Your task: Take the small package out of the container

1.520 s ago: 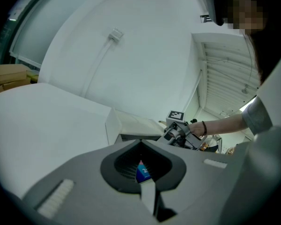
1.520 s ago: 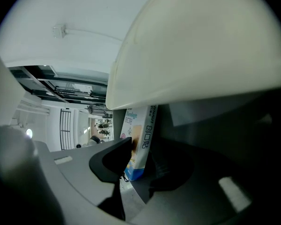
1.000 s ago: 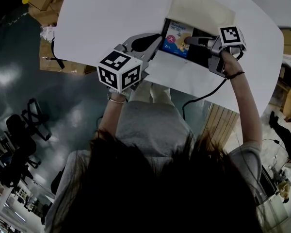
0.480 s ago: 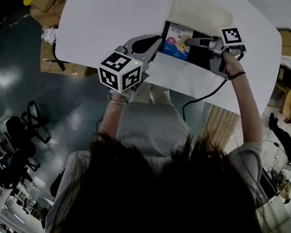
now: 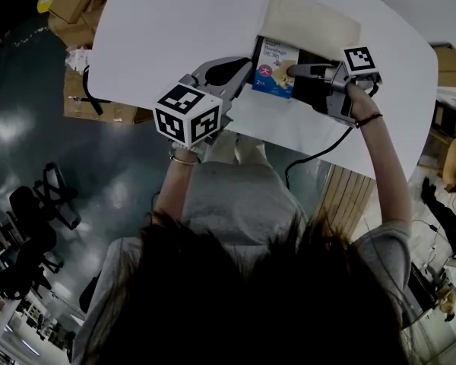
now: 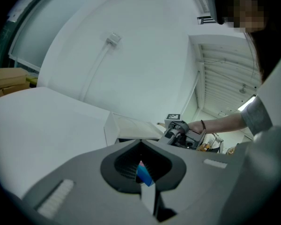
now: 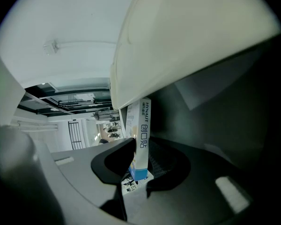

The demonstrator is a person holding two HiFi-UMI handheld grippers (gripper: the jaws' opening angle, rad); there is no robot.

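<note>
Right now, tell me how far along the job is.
Done: the container stands open and the right gripper is shut on the small package. In hand: the left gripper seems to clamp the container's wall, steadying it. Left: the package is not yet clear of the container.

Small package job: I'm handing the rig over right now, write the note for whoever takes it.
The left gripper is shut on what looks like the left wall of the container, steadying it.
The right gripper is shut on the small package, edge-on between its jaws.
The container sits on the white table, lid open; the package is inside, at its left end.
Done: package gripped. Left: lift it clear of the container.
</note>
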